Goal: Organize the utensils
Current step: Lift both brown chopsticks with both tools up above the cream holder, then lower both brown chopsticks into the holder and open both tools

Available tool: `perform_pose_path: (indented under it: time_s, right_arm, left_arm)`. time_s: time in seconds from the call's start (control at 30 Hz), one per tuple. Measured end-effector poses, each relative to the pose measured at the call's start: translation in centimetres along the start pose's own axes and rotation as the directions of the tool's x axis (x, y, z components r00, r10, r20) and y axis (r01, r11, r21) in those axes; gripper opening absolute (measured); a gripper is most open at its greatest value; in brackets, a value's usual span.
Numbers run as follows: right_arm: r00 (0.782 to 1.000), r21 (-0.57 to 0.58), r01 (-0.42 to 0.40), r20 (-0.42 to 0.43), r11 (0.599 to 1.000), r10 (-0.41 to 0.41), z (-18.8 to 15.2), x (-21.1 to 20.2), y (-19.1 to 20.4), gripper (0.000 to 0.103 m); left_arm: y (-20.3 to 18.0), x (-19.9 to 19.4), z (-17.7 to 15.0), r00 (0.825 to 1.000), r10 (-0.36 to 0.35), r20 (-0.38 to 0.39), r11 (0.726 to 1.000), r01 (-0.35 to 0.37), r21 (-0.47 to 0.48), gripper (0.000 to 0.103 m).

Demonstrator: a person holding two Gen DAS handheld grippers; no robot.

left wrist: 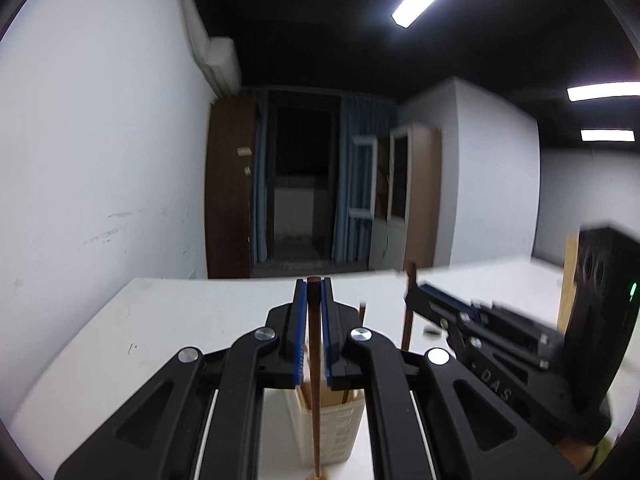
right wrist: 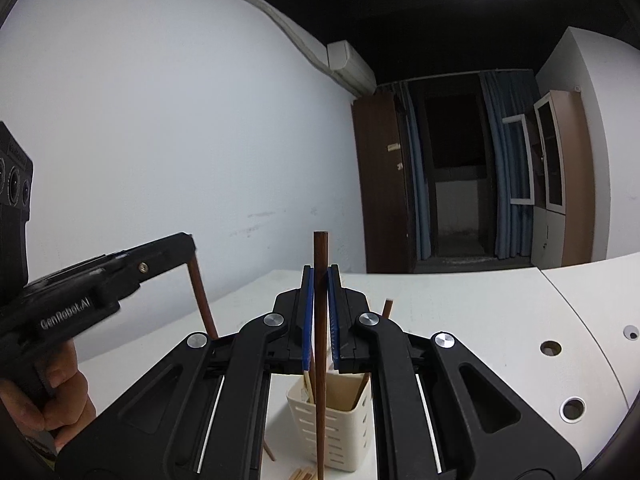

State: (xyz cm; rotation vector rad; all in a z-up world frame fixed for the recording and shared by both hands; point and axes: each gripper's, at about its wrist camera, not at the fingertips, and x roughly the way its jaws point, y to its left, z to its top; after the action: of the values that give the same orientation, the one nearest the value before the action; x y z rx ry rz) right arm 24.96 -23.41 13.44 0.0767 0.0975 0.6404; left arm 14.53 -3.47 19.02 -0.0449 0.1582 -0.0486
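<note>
While both grippers sit over the white worktop (right wrist: 460,312), each has its jaws nearly closed on one dark brown chopstick: left gripper (left wrist: 313,292) pinches a chopstick (left wrist: 314,380) between its blue pads (left wrist: 298,344), long axis close to vertical, top end flush with the fingertips, lower end running down in front of the cream slotted utensil holder (left wrist: 340,436) to a pale wooden piece at the frame's bottom edge; right gripper (right wrist: 319,280) pinches the second chopstick (right wrist: 320,360), also near vertical, top end standing clear above the fingertips, lower part passing in front of the holder (right wrist: 344,432), can't tell whether either tip is inside it. In the right wrist view the left gripper's chopstick tilts, top toward the left, bottom toward the holder. Count: 2 dark chopsticks held, 1 holder, upright on the worktop just below both grippers, with lighter wooden pieces standing in it (number unclear), plus one thin brown stick top (right wrist: 387,308) sticking up near it. Loose light wooden sticks (right wrist: 302,474) lie on the worktop beside the holder's base, count unclear. Person's left hand (right wrist: 60,400) wraps the left grip
</note>
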Motion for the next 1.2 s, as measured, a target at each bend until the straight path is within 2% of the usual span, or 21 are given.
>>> perform_pose_path:
  time_s: [0.27,0.33,0.47,0.53,0.63,0.67,0.73,0.83,0.9,1.07,1.2]
  right_arm:
    - [0.995,0.018,-0.013,0.099,1.0,0.012,0.8,-0.3,-0.6,0.006]
    - [0.989,0.025,-0.036,0.148,0.999,0.032,1.0,-0.7,-0.7,0.006]
    - [0.965,0.033,-0.044,0.258,0.998,0.034,1.3,-1.7,-0.8,0.006]
    - [0.954,0.039,-0.046,0.297,0.998,0.033,1.4,-1.9,-0.9,0.006]
    - [0.94,0.052,-0.046,0.339,0.998,0.026,1.6,-2.0,-1.5,0.006]
    - [0.935,0.053,-0.048,0.354,0.997,0.026,1.7,-2.0,-1.7,0.006]
    - [0.923,0.051,-0.044,0.383,0.998,0.021,1.7,-2.1,-1.9,0.006]
    - [0.914,0.047,-0.037,0.406,0.998,0.015,1.7,-1.8,-2.1,0.006]
    - [0.918,0.041,-0.033,0.396,0.999,0.014,1.5,-1.1,-2.2,0.006]
    - [0.951,0.012,-0.017,0.309,1.0,0.013,0.6,1.9,-2.0,0.006]
    - [0.973,0.011,-0.004,0.23,1.0,0.001,-0.3,3.9,-1.9,0.006]
  left_arm:
    - [0.7,-1.8,1.0,0.99,0.026,0.136,0.998,-0.017,-0.068,0.007]
    - [0.6,-2.7,1.1,0.979,0.047,0.196,0.997,-0.034,-0.071,0.007]
    - [0.2,-4.6,1.2,0.945,0.076,0.319,0.996,-0.055,-0.076,0.007]
    - [0.0,-5.1,1.2,0.934,0.075,0.35,0.996,-0.05,-0.078,0.007]
    - [-0.1,-5.6,0.8,0.905,0.079,0.418,0.995,-0.046,-0.09,0.007]
    - [-0.2,-5.5,0.9,0.904,0.077,0.42,0.996,-0.047,-0.082,0.007]
    - [-0.3,-5.2,0.8,0.904,0.073,0.42,0.995,-0.04,-0.087,0.007]
    - [-0.1,-4.0,0.7,0.915,0.071,0.398,0.995,-0.039,-0.087,0.007]
    - [0.4,-3.5,0.5,0.926,0.062,0.373,0.996,-0.033,-0.082,0.007]
    - [-0.4,-0.4,0.0,0.951,0.075,0.299,0.997,-0.064,-0.047,0.007]
    - [0.0,3.2,-0.7,0.984,0.068,0.163,0.997,-0.06,-0.054,0.007]
